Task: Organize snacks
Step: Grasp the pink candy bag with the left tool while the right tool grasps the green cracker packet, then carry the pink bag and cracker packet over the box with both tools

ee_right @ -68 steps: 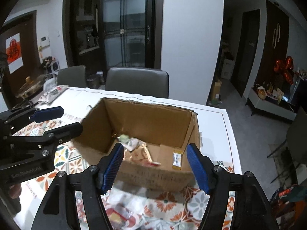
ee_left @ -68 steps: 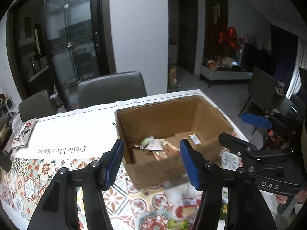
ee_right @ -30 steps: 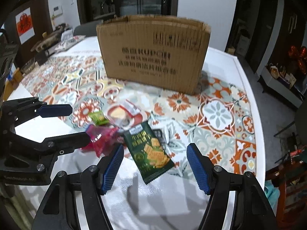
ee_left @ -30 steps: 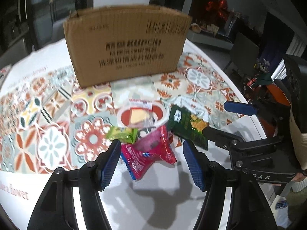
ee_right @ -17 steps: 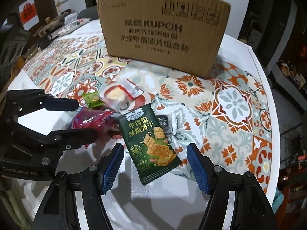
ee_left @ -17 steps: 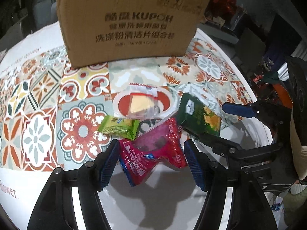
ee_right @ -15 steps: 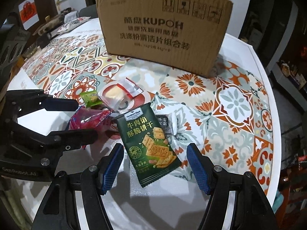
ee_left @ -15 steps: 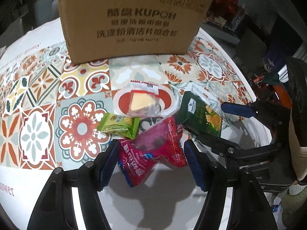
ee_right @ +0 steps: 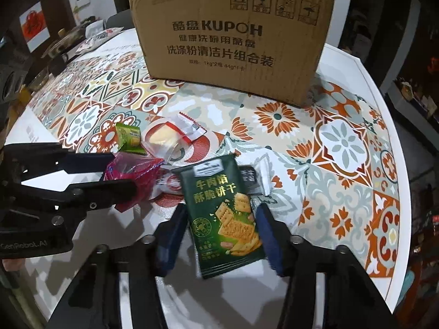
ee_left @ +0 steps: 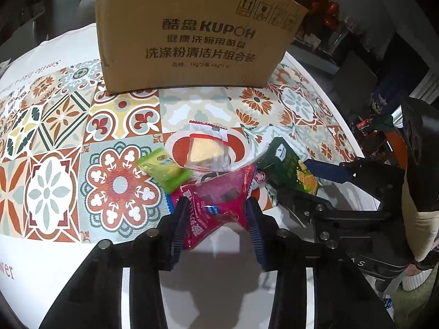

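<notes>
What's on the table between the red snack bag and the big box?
A clear packet with a yellow cake inside lies there, with a small green packet to its left. Beyond them is only patterned cloth up to the box, seen from the left wrist.

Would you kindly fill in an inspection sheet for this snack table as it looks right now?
Surface: table under a patterned tile cloth, white border nearest the cameras.
Job's things: cardboard box upright at the back; red packet, dark green cracker packet, light green packet and clear-wrapped yellow snack lie clustered in front of it.
Clutter: small black-and-white sachet beside the cracker packet.
Grippers: left gripper closing, pads against the crumpled red packet; right gripper closing, pads at the cracker packet's edges.
Cables: nothing seen.
Surroundings: dim room; dishes and a packet at the table's far left.
</notes>
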Motion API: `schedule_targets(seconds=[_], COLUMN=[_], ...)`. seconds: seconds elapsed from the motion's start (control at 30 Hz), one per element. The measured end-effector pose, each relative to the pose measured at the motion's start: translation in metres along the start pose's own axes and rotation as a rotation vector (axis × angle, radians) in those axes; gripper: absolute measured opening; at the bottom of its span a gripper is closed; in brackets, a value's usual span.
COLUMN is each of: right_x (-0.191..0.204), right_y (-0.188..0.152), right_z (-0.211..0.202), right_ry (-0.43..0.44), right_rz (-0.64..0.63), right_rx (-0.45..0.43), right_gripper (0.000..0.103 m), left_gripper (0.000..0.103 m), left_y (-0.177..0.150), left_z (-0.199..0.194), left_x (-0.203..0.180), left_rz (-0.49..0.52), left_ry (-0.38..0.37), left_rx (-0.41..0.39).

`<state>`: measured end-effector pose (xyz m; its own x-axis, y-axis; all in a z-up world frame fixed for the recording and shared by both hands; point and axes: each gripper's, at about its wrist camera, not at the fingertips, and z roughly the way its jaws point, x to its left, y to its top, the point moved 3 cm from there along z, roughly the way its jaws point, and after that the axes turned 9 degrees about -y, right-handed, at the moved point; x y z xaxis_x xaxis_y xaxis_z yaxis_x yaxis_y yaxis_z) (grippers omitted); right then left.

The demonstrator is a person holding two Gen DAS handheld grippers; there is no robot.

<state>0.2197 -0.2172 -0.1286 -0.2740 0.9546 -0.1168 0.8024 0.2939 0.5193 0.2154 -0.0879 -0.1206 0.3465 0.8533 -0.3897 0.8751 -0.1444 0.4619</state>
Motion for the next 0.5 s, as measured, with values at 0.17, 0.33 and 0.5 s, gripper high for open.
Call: schedule_targets(seconds=[0.17,0.33,0.5], right_x=[0.0,-0.001,0.0], right_y=[-0.003,-0.005,-0.004], right_z=[-0.011,-0.022,-0.031], right_ry=[-0.003,0.001,-0.002], right_rz=[0.047,0.091,0.106], right_rx=[-0.028,-0.048,-0.062], right_gripper=[0.048,0.048,0.048], left_gripper=[0.036,0.034,0.034], left_y=[-0.004,-0.007,-0.008], left_z=[-0.003,-0.01,-0.022], left_x=[-0.004,-0.007,-0.011], left_rz=[0.008,-0.002,0.008], left_ry=[0.006,-0.005,-0.003], left_rx=[-0.016,-0.026,-0.056])
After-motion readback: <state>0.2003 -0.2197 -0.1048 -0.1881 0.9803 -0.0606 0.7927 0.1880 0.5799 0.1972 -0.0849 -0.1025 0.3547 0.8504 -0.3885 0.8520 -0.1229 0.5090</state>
